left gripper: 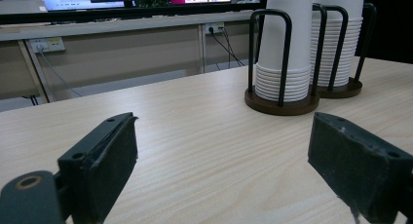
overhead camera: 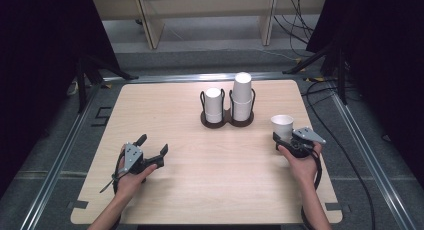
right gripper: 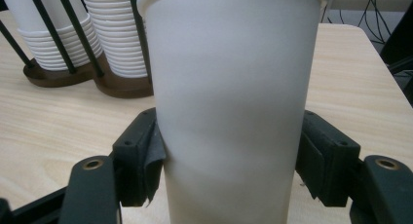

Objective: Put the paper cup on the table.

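A single white paper cup [overhead camera: 282, 125] stands upright at the table's right side, and my right gripper [overhead camera: 284, 138] is shut on it low down. In the right gripper view the cup [right gripper: 229, 87] sits between both pads [right gripper: 151, 158], which touch its sides. My left gripper [overhead camera: 153, 143] rests near the front left of the table, open and holding nothing. Its jaws [left gripper: 221, 160] stand wide apart over bare wood. A dark two-slot cup holder [overhead camera: 226, 121] at the back centre carries a shorter stack of cups [overhead camera: 213, 104] and a taller stack [overhead camera: 242, 94].
The light wooden table [overhead camera: 200, 180] has bare wood between the grippers and the holder. Black wire hoops [left gripper: 270, 48] fence each stack. Cables [overhead camera: 345, 155] trail on the floor to the right, and a pale shelf unit [overhead camera: 210, 10] stands beyond the far edge.
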A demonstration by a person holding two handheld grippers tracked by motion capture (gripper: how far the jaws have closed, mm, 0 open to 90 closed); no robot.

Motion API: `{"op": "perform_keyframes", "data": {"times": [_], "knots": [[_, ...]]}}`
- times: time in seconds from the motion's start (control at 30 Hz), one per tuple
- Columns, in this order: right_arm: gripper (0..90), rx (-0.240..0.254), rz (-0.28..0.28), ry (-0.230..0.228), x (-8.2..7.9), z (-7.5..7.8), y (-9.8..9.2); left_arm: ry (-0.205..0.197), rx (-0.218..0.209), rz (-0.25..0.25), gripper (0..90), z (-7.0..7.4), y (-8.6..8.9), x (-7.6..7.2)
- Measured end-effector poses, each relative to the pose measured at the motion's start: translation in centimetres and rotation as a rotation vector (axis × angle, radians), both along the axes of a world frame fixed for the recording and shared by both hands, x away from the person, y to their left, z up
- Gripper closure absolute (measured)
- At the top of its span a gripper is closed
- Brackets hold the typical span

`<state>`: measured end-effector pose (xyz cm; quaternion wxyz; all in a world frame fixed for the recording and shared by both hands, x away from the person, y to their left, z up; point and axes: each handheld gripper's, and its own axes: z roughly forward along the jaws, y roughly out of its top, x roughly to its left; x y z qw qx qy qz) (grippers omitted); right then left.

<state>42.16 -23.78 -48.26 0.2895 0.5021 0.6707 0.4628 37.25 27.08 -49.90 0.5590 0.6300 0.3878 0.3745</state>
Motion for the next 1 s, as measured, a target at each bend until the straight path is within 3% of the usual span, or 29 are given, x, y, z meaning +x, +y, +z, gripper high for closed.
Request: {"op": "perform_keyframes", "data": {"times": [0.03,0.17,0.27,0.3,0.33,0.37,0.5,0.53,0.57,0.6,0.63,0.67,0.73,0.8,0.83,0.87,0.9,1.0], "knots": [[33.1,-0.003,-0.014,-0.012,0.3,0.0,0.1,-0.019,-0.010,-0.009,10.2,-0.1,-0.1,0.2],[33.0,-0.010,-0.030,0.004,1.1,0.3,0.2,-0.016,-0.011,-0.008,10.3,-0.1,-0.1,0.2],[32.9,-0.048,-0.021,0.003,1.9,0.3,0.1,-0.017,-0.011,-0.009,10.3,-0.1,0.0,0.2],[32.9,-0.018,-0.038,0.024,2.0,0.3,0.3,-0.018,-0.011,-0.009,10.3,-0.1,-0.1,0.2],[32.9,-0.057,-0.028,0.008,2.3,0.3,0.1,-0.018,-0.009,-0.009,10.3,-0.1,-0.1,0.2],[32.8,-0.038,-0.026,0.018,2.4,0.3,0.1,-0.018,-0.009,-0.011,10.3,-0.1,-0.1,0.2],[32.8,-0.073,-0.061,0.012,2.8,0.0,0.2,-0.018,-0.010,-0.012,10.2,-0.1,-0.1,0.2],[32.7,-0.068,-0.058,0.036,2.8,0.1,0.1,-0.018,-0.010,-0.013,10.3,-0.1,-0.1,0.2],[32.6,-0.032,-0.072,0.056,2.5,0.1,0.4,-0.018,-0.009,-0.013,10.2,-0.1,-0.1,0.2],[32.5,-0.068,-0.055,0.022,2.8,0.0,0.1,-0.018,-0.009,-0.014,10.2,-0.1,-0.1,0.2],[32.5,-0.085,-0.058,0.022,2.8,-0.1,0.1,-0.017,-0.011,-0.014,10.2,-0.1,-0.1,0.2],[32.4,-0.037,-0.068,0.064,2.6,-0.1,0.4,-0.017,-0.010,-0.014,10.2,-0.1,-0.1,0.2],[32.4,-0.048,-0.069,0.033,2.8,-0.3,0.4,-0.017,-0.009,-0.014,10.2,-0.1,-0.1,0.1],[32.3,-0.077,-0.045,0.045,2.9,-0.2,0.1,-0.018,-0.009,-0.013,10.2,-0.1,-0.2,0.1],[32.2,-0.049,-0.057,0.056,2.8,-0.2,0.3,-0.017,-0.009,-0.013,10.2,-0.1,-0.2,0.1],[32.2,-0.056,-0.059,0.057,2.8,-0.2,0.4,-0.018,-0.010,-0.013,10.2,-0.1,-0.2,0.1],[32.1,-0.082,-0.047,0.048,2.8,-0.1,0.2,-0.018,-0.009,-0.013,10.2,-0.1,-0.2,0.1],[32.1,-0.077,-0.056,0.033,2.9,-0.2,0.2,-0.017,-0.008,-0.013,10.2,-0.1,-0.2,0.1]]}}
